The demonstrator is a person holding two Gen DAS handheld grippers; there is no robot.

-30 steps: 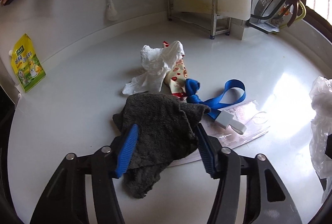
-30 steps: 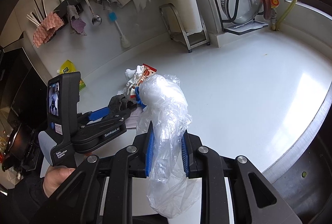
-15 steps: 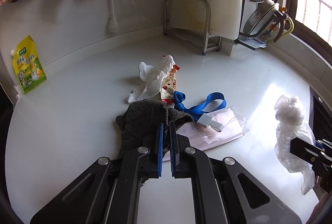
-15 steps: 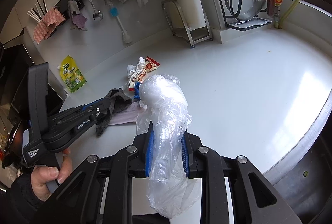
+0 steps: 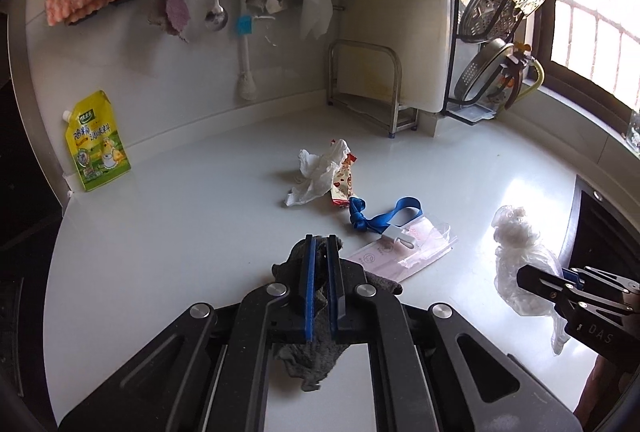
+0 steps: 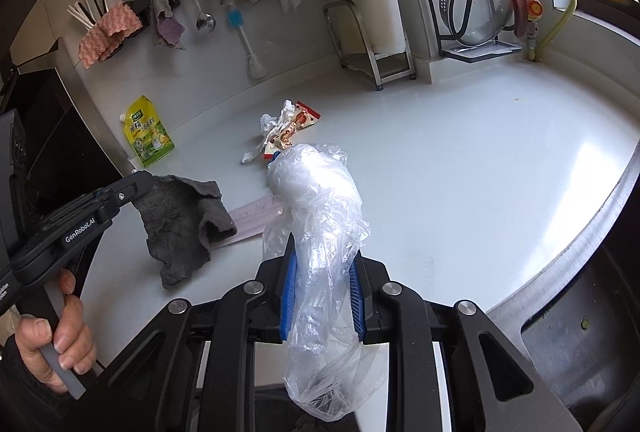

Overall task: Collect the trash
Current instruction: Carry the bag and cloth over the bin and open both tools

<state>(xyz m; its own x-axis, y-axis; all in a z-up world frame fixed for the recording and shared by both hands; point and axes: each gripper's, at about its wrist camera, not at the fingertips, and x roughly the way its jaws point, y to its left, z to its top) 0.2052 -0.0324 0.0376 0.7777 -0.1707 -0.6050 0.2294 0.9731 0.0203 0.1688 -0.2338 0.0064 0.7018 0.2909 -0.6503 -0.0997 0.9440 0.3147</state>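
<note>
Two grippers, both angled downward

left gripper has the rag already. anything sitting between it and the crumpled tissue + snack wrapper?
Nothing tall. The left gripper is shut on the grey rag; the crumpled tissue and snack wrapper lie ahead across bare counter. The blue lanyard lies just right of that line.

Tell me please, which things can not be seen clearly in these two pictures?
- Blue strap: in the right wrist view the clear plastic bag covers it almost fully.
- Pink packet: the same bag and the grey cloth hide its ends there.
- Yellow pouch: print too small in both views.
- Sink: cut off by the right wrist picture's edge.
</note>
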